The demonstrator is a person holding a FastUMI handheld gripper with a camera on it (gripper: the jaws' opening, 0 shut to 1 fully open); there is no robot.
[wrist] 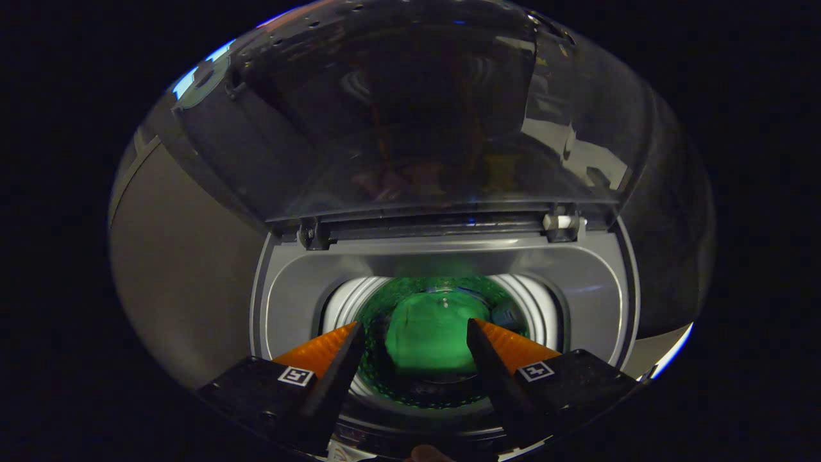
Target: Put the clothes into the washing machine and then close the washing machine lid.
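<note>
I look down into a top-loading washing machine (596, 282) with a grey rim. Its dark see-through lid (410, 109) stands raised behind the opening, held on hinges along the back edge. A green garment (426, 337) lies at the bottom of the drum (535, 305), which has a white ribbed collar. My gripper (415, 328) hovers over the drum's mouth, open, with nothing held between its fingers. The green garment shows in the gap between the fingers, well below them.
The machine's grey side panel (186, 269) runs along the left. A white hinge stop (563, 222) sits at the lid's right hinge. Reflections cover the lid's surface.
</note>
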